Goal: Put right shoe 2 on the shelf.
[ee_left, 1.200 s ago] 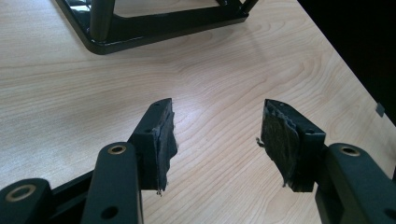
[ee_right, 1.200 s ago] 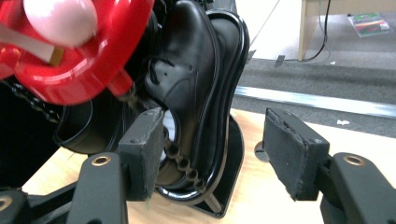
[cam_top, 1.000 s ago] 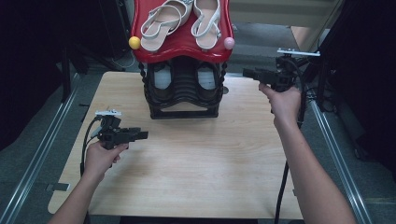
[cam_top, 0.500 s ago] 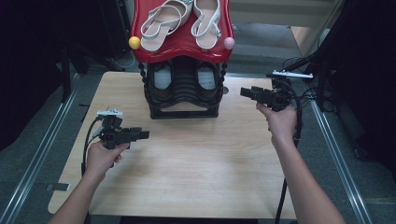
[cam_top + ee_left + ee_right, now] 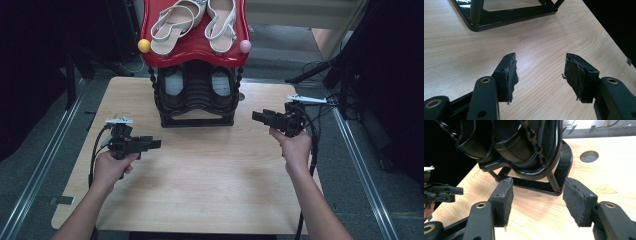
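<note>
So the main thing on the table was a black shoe rack (image 5: 196, 100) sitting at the far middle of the wooden table (image 5: 200, 190), with a red top shelf (image 5: 195, 47) that had a pair of pale strappy sandals (image 5: 192, 20) lying on it. A yellow ball knob (image 5: 144, 45) capped the shelf's left corner and a pink one (image 5: 245, 46) the right. Down on the lower tier you could make out a pair of shoes with light insoles (image 5: 197, 82) tucked in side by side.

The right gripper (image 5: 261, 117) was held up off the table just to the right of the rack, pointing in at it. Its jaws were spread wide with nothing between them, and from the right gripper view the rack's base frame (image 5: 541, 185) sat right past the pads (image 5: 504, 200). There was also a round hole (image 5: 589, 156) in the tabletop beyond the rack on that side.

The left gripper (image 5: 154, 144) was down at the left front of the rack, well apart from it, aimed across the table. Its jaws were wide apart too, empty, hovering over bare wood, with the rack's bottom corner (image 5: 477, 25) at the top of the left gripper view. The padding on its fingers (image 5: 512, 77) looked pretty frayed.
</note>
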A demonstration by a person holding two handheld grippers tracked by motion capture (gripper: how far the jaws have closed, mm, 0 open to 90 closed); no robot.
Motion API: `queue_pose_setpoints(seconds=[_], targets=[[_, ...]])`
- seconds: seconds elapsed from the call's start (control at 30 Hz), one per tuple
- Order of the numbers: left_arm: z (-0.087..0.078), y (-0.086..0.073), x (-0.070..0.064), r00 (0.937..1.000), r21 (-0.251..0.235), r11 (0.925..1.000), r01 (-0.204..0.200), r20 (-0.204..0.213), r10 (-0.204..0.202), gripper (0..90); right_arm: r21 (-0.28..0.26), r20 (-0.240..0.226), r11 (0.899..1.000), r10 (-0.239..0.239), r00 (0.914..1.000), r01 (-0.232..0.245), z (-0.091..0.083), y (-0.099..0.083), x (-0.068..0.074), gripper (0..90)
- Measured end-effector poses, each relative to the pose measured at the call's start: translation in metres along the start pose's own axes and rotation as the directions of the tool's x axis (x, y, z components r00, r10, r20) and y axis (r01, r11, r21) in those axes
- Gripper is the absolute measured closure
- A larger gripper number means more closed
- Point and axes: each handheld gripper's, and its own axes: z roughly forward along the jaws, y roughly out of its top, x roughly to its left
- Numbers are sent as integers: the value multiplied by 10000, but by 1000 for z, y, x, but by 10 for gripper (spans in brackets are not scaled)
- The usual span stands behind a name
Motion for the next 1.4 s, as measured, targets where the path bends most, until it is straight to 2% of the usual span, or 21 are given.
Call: queue_pose_setpoints(seconds=[0.27,0.5,0.77,0.87,1.0,1.13,1.2,1.4], targets=[[2,0,-2,10000,47,10000,-61,-21,61,424,198,-82,9998,54,10000,-52,2,-31,0,430],[4,0,-3,9999,-46,9999,-153,3,153,417,266,-261,9991,352,9990,-345,5,-53,-2,434],[9,2,-10,9976,159,9975,-689,-37,689,413,283,-412,9989,373,9985,-362,10,-74,-6,440],[10,2,-12,9973,199,9971,-735,-8,736,404,350,-389,9992,208,9990,-195,12,-80,-6,445],[12,3,-12,9973,253,9969,-740,30,740,396,628,-501,9978,237,9985,-205,18,-86,-6,445],[13,3,-13,9972,275,9968,-749,82,747,388,1111,-362,9937,-97,9993,136,28,-91,-2,445],[14,3,-14,9973,281,9970,-725,87,722,379,1193,-474,9927,-90,9988,146,31,-92,1,445],[15,3,-14,9971,395,9964,-755,104,751,368,1457,-340,9877,-521,9981,565,36,-93,6,444]])
